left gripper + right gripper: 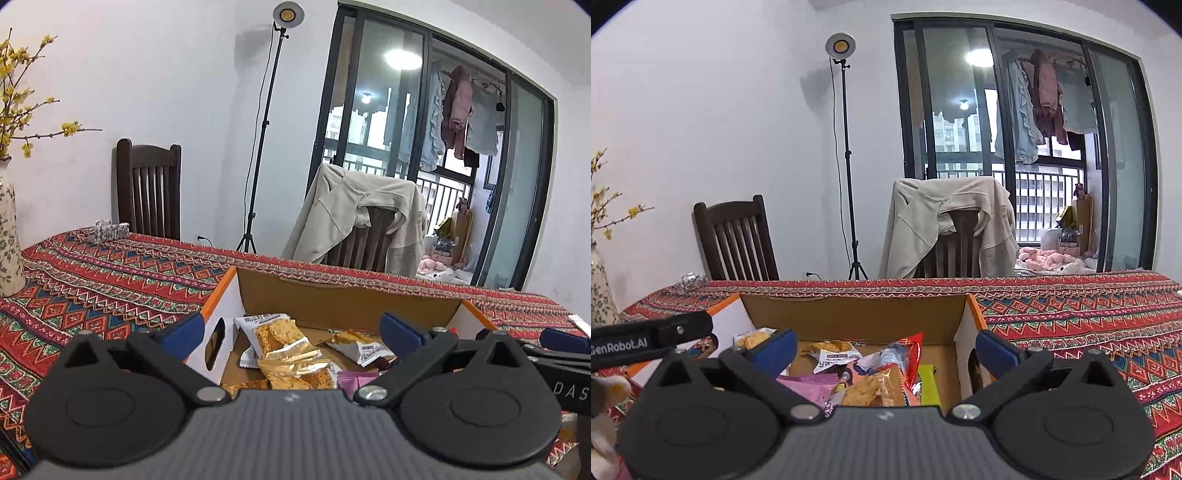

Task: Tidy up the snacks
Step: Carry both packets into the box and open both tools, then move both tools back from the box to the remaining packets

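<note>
Cardboard, brown inside and white with orange edges outside, forms the open box [343,295] that sits on the patterned red tablecloth [110,273] and holds the snack packets. Both claws hang over its near side, pointing slightly downward toward the far wall of the box.

From the left wrist view, the left gripper [291,328] has its blue-padded fingers spread fully wide with nothing between them. Its left finger [188,328] lies outside the box's left wall, the right one over the interior. Between and below them lie a clear-and-white biscuit packet [269,330], a gold foil packet [295,363] and a purple packet [354,382].

From the right wrist view, the right gripper [886,349] is equally wide open and empty. Its left finger [775,349] is over the box interior, its right finger [997,350] by the box's right wall. Under the gap sit a pink packet [809,387], a red-trimmed packet [908,354], a clear bag of biscuits [871,387] and a yellow-green packet [929,384]. The left gripper's black arm enters that view at the left edge.
</note>
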